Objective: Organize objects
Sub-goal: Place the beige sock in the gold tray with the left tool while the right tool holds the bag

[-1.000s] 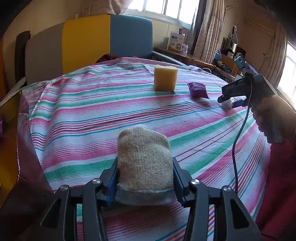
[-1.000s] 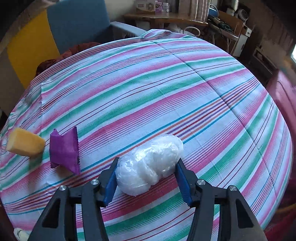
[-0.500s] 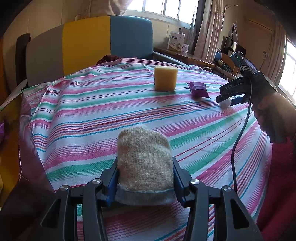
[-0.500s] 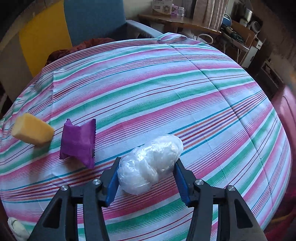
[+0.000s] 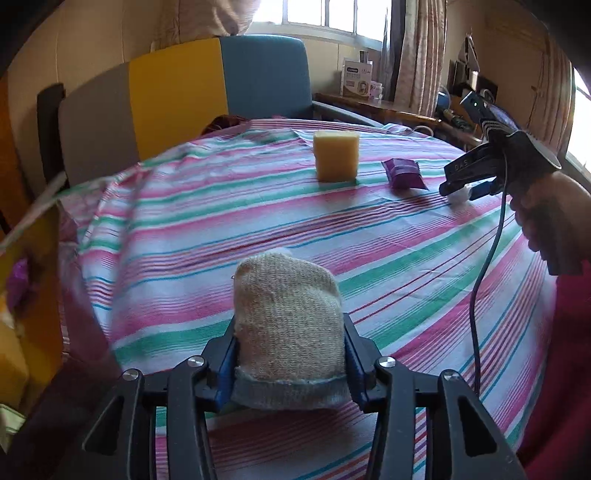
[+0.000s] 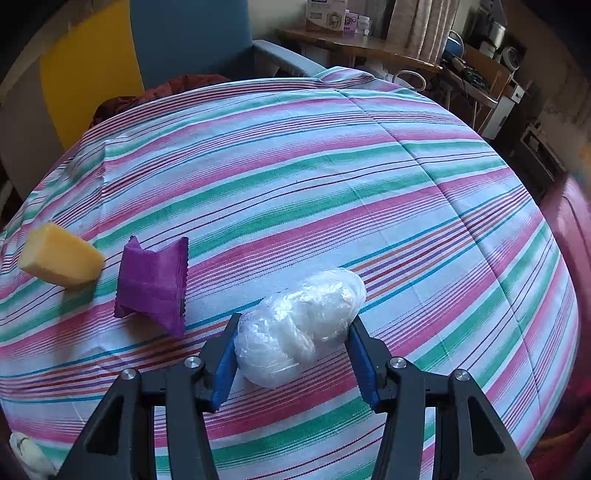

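My left gripper (image 5: 290, 354) is shut on a beige knitted sock bundle (image 5: 288, 325) above the near edge of the striped tablecloth (image 5: 221, 229). My right gripper (image 6: 295, 354) is shut on a clear plastic bag of white stuff (image 6: 303, 325) held low over the cloth; it shows in the left wrist view (image 5: 461, 190) at the far right. A yellow sponge (image 5: 336, 155) (image 6: 61, 254) and a purple packet (image 5: 404, 173) (image 6: 153, 277) lie on the cloth just left of the right gripper.
A chair with grey, yellow and blue panels (image 5: 177, 92) stands behind the table. A side desk with boxes (image 6: 354, 33) stands at the back right. A white item (image 6: 26, 450) lies at the table's near left edge. A red cushion (image 5: 561, 369) is at the right.
The right gripper has moved left with the bag, closer to the purple packet and sponge. The left gripper still holds the sock bundle and has shifted slightly.
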A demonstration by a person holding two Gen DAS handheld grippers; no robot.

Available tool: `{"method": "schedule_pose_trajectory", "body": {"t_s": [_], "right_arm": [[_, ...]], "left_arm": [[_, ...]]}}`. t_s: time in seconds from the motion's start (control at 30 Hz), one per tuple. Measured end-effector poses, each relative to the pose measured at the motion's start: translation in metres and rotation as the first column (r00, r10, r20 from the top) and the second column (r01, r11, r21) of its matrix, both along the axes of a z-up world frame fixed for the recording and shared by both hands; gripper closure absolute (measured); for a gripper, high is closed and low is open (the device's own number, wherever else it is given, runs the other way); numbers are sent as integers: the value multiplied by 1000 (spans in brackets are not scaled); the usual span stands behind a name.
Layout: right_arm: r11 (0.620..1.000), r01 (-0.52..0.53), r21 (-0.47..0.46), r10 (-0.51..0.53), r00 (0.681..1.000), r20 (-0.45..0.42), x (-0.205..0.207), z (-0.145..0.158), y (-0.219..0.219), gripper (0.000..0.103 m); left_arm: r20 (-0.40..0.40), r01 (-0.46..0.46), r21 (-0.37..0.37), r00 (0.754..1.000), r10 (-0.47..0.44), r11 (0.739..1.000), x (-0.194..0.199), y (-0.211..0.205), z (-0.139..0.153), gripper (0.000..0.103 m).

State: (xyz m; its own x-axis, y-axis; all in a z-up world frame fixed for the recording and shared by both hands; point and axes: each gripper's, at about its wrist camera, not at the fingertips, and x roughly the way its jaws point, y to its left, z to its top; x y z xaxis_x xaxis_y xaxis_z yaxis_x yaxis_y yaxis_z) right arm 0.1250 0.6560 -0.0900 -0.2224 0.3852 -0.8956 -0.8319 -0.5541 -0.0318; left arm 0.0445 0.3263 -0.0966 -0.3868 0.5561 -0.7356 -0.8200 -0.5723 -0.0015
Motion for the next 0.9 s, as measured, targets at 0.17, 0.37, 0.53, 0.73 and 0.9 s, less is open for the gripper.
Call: {"method": "schedule_pose_trajectory", "body": {"t_s": [0.17,0.37,0.53,0.73,0.9], "right_arm": [[1000,2,3,-1,1000,-19,0,2,3,48],[1000,-8,11,9,999,-44,0,7,-1,48],[1000,-14,12,14,999,-33,-1,6,-4,48],[1000,-19,25,20,999,-33,0,8,-4,48],[999,-32,28,33,998,-47,0,12,-8,48]], "left_arm": [[-57,-58,77,996,63,995,-1,-19,46,55],[-83,-130,123,987,141,984,-6,-43,83,55],[-78,-177,132,979,188,975,-7,-63,94,55],[-84,-228,136,967,241,964,-11,-85,101,55],[-70,-288,131,952,299,949,-22,-106,101,55]]}}
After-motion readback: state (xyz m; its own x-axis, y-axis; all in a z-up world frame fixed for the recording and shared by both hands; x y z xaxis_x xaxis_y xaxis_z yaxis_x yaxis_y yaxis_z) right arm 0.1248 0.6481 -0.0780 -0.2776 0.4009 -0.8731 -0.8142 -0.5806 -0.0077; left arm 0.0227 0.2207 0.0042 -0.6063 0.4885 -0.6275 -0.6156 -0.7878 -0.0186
